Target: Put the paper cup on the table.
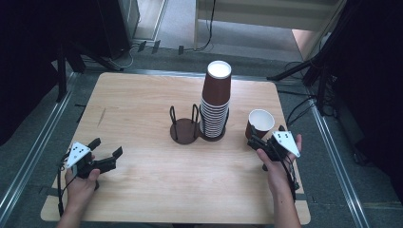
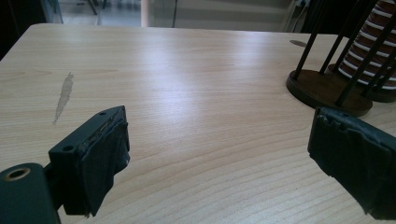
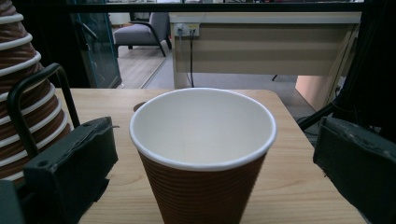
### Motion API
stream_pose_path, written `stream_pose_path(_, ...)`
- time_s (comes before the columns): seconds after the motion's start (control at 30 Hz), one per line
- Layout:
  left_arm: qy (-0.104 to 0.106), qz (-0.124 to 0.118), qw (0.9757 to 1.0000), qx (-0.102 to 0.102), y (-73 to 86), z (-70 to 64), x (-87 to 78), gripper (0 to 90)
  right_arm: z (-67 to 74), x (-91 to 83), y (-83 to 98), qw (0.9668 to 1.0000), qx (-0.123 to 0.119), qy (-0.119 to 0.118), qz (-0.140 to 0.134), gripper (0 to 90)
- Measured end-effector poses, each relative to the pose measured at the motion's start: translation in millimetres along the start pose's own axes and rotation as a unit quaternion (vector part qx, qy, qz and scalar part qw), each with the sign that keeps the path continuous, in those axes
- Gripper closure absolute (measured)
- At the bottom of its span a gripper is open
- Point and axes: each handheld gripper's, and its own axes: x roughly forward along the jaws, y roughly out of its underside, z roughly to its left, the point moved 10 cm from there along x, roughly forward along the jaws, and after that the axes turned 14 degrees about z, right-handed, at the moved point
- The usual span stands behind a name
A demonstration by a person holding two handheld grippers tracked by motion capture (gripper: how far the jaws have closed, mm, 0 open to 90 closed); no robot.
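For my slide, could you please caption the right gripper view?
Open right gripper straddling a single brown ribbed paper cup on the wooden table, not gripping it.

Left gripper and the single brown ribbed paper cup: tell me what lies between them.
In the high view, between the left gripper and the single brown ribbed paper cup lies bare wooden table; the dark wire cup holder stands farther back.

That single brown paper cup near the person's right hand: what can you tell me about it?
The single brown ribbed paper cup is a tapered cup with a white rolled rim and a plain white inside that looks empty. It stands upright, mouth up, on the pale wooden table, right of the tall stack of like cups. It sits between the open jaws of the right gripper; the pads stand clear of its sides in the right gripper view.
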Motion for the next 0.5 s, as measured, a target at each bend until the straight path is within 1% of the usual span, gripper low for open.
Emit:
stream_pose_path(0.07, 0.000, 0.000, 1.0000, 0.000, 0.0, 0.0, 0.0, 6.1, -1.6, -4.2, 0.8, 1.0000, 0.003, -0.001, -0.002, 0.0)
stream_pose_path(0.2, -0.001, 0.000, 1.0000, 0.000, 0.0, -0.1, 0.0, 6.1, -5.8, -13.0, 3.7, 1.0000, -0.002, 0.002, -0.005, 0.0)
stream_pose_path(0.27, -0.001, -0.001, 1.0000, 0.000, -0.1, 0.1, -0.1, 6.1, -7.9, -17.5, 5.7, 1.0000, 0.002, 0.000, -0.005, 0.0)
stream_pose_path(0.3, -0.001, -0.001, 1.0000, -0.001, -0.1, 0.2, -0.2, 6.1, -9.6, -19.5, 6.5, 1.0000, 0.001, 0.002, -0.006, 0.0)
stream_pose_path(0.37, -0.001, -0.001, 1.0000, -0.001, -0.1, 0.1, -0.2, 6.1, -13.0, -23.5, 8.6, 0.9999, 0.008, 0.002, -0.005, 0.0)
stream_pose_path(0.5, -0.001, 0.000, 1.0000, -0.001, 0.2, 0.0, -0.3, 6.1, -17.4, -30.6, 13.7, 0.9999, 0.009, 0.003, -0.003, 0.0)
